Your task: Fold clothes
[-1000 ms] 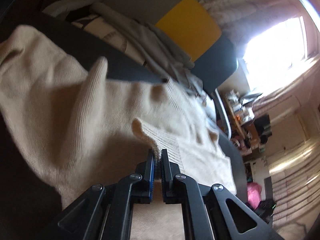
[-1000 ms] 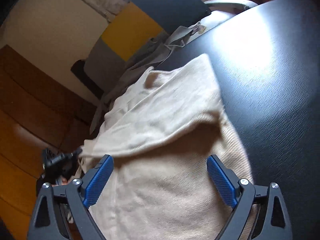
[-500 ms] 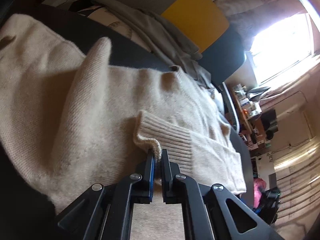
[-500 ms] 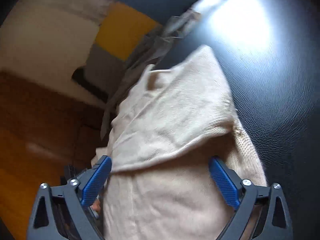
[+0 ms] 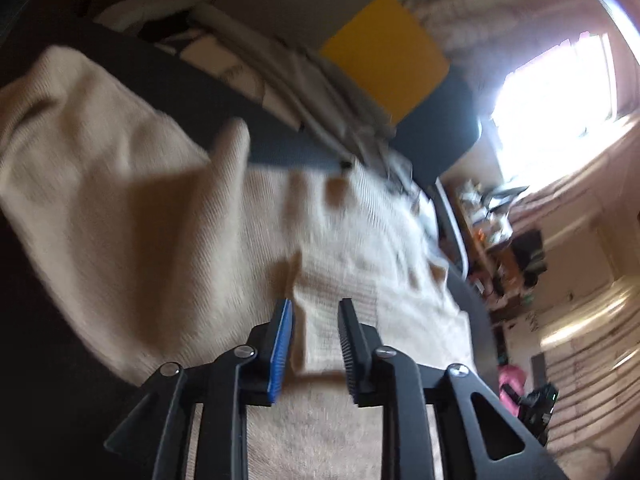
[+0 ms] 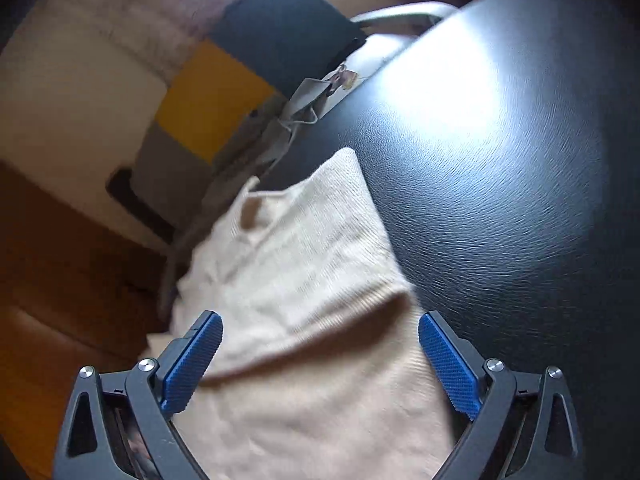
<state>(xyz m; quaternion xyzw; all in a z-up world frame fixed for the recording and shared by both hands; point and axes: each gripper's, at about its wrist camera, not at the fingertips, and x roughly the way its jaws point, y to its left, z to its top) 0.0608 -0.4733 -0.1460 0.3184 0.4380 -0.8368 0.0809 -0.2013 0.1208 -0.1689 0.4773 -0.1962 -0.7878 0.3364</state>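
Note:
A cream knit sweater point(image 5: 152, 216) lies spread on a black leather surface point(image 6: 500, 208). Its ribbed sleeve cuff point(image 5: 340, 296) rests folded across the body, just ahead of my left gripper point(image 5: 315, 308). That gripper's jaws are opening, and the cuff lies below the gap with neither pad pressing on it. In the right wrist view the same sweater point(image 6: 304, 264) shows a folded flap with a shadowed edge. My right gripper point(image 6: 320, 328) stands wide open above that fold, holding nothing.
A grey, yellow and dark blue cushion point(image 5: 384, 60) leans behind the surface, with grey clothes point(image 5: 304, 84) heaped against it. A bright window point(image 5: 560, 92) and cluttered shelves point(image 5: 496, 216) lie far right. Wooden flooring point(image 6: 60, 280) shows left of the sweater.
My left gripper has let go of the sleeve cuff and its jaws have parted; the cuff now lies flat on the sweater. The right gripper stays wide open, shifted slightly.

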